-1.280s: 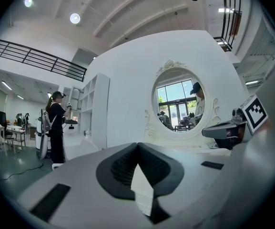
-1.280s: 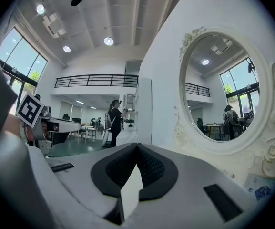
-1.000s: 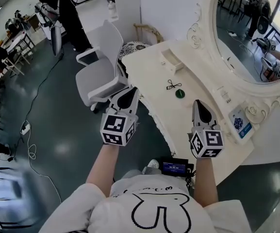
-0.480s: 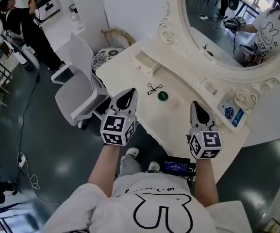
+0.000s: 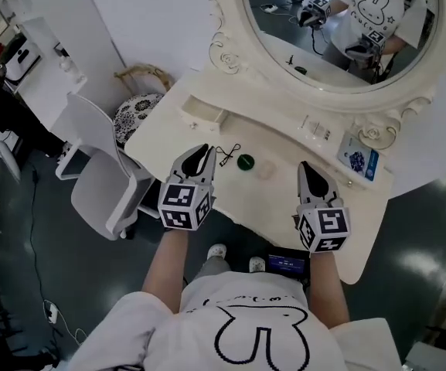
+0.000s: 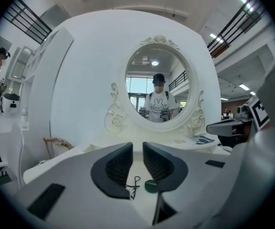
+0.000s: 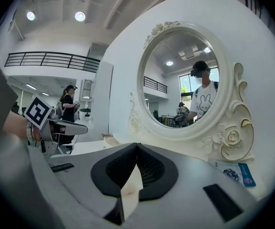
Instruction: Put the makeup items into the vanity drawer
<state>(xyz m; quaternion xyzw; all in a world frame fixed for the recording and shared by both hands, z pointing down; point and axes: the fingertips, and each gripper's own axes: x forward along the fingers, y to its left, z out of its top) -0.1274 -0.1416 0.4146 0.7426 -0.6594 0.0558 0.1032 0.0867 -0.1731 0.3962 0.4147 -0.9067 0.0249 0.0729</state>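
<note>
A black wire eyelash curler point(image 5: 226, 154) point(image 6: 134, 185), a round green compact point(image 5: 245, 161) point(image 6: 150, 186) and a pale pinkish item point(image 5: 265, 170) lie mid-front on the cream vanity top point(image 5: 168, 134). My left gripper point(image 5: 199, 152) point(image 6: 137, 148) hovers at the table's front edge, just left of the curler. Its jaws have just been opening and show a narrow gap with nothing in it. To the right of the items is my right gripper point(image 5: 308, 167) point(image 7: 137, 147), its pads meeting, empty. A small cream drawer box point(image 5: 205, 115) sits at the back left.
The oval mirror point(image 5: 338, 22) with its ornate frame rises behind the table. A blue-and-white card point(image 5: 356, 161) lies at the back right. A grey chair point(image 5: 99, 180) and a patterned stool point(image 5: 136, 108) stand to the left. A small screen device point(image 5: 288, 265) sits on the floor below.
The view has swung to face the vanity squarely. Both grippers have come in over the table's front, the left one from beside the chair. The left jaws have parted slightly.
</note>
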